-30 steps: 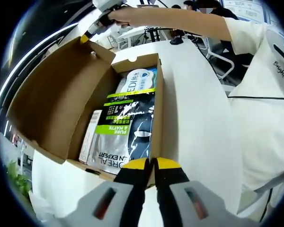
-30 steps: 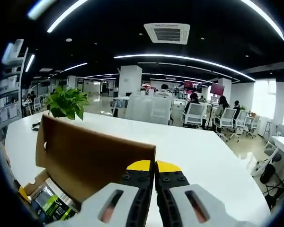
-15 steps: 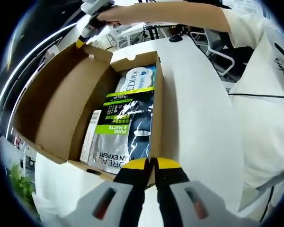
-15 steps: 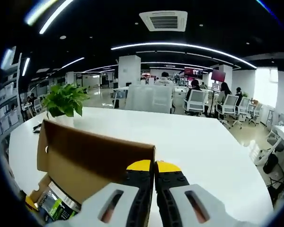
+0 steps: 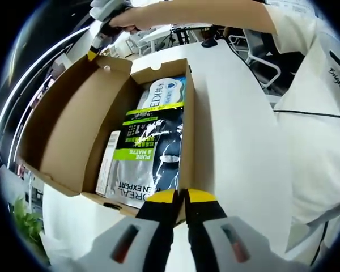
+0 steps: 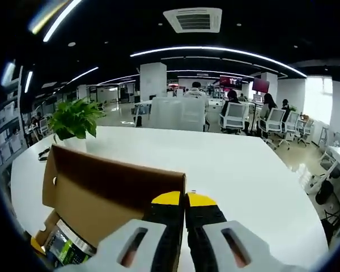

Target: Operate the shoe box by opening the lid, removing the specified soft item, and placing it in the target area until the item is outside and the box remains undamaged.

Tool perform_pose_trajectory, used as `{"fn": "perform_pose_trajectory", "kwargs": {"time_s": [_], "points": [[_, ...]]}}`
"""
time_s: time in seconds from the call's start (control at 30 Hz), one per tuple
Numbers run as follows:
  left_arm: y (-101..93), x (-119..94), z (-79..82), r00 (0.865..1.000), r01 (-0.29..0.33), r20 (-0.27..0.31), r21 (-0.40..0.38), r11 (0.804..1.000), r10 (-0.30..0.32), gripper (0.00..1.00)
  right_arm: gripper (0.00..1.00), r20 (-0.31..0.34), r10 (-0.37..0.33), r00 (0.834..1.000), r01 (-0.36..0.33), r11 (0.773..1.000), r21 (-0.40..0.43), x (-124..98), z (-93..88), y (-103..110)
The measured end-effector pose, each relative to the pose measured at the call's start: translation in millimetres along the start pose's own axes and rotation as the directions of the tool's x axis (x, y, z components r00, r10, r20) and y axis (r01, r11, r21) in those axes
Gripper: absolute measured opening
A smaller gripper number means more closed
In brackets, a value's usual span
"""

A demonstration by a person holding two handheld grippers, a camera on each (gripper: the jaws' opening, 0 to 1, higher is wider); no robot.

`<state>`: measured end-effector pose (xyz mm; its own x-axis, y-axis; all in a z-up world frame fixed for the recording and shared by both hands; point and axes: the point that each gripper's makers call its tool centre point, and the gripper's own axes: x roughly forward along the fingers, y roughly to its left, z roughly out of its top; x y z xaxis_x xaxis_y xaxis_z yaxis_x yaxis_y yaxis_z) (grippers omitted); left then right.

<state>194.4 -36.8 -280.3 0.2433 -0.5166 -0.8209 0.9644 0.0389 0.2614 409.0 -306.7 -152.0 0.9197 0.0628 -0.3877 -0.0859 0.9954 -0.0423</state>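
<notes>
We saw the shoe box (image 5: 188, 133) open; the L'Oreal sachet (image 5: 149, 152) lay lengthwise straight ahead of the left gripper (image 5: 180, 196), jaws pressed together. Right gripper (image 6: 185, 199) pinched the lid (image 6: 110, 195) edge.

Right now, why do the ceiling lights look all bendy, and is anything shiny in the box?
In the right gripper view the fisheye lens curves the ceiling light strips into arcs; the far desks look soft. In the left gripper view, glare glints off the glossy dark packet inside the shoe box.
</notes>
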Motion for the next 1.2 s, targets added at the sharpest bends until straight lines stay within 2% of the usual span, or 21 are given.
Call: {"fn": "perform_pose_trajectory", "kwargs": {"time_s": [0.1, 0.3, 0.47, 0.77, 0.93, 1.2], "points": [[-0.1, 0, 0.0, 1.0, -0.01, -0.004, 0.004, 1.0, 0.01, 0.05, 0.0, -0.016, 0.001, 1.0, 0.0, 1.0, 0.021, 4, -0.6, -1], [0.9, -1, -0.5, 1.0, -0.011, 0.001, 0.006, 1.0, 0.011, 0.06, 0.0, -0.028, -0.016, 0.999, 0.016, 1.0, -0.003, 10, -7.2, 0], [0.5, 0, -0.2, 1.0, -0.008, 0.007, 0.004, 1.0, 0.008, 0.06, 0.0, -0.037, -0.018, 0.999, 0.019, 1.0, 0.012, 19, -8.7, -2], [0.6, 0, -0.4, 1.0, 0.002, 0.005, 0.003, 1.0, -0.002, 0.06, 0.0, -0.121, -0.018, 0.993, 0.021, 1.0, 0.02, 39, -21.0, -4], [0.3, 0, -0.7, 1.0, 0.009, -0.007, 0.007, 1.0, -0.009, 0.05, 0.0, -0.135, -0.011, 0.991, 0.018, 0.999, 0.05, 50, -24.1, -8], [-0.2, 0, -1.5, 1.0, 0.01, 0.011, 0.001, 1.0, -0.01, 0.05, 0.0, -0.171, 0.0, 0.985, 0.008, 0.999, 0.043, 60, -31.8, -7]]}}
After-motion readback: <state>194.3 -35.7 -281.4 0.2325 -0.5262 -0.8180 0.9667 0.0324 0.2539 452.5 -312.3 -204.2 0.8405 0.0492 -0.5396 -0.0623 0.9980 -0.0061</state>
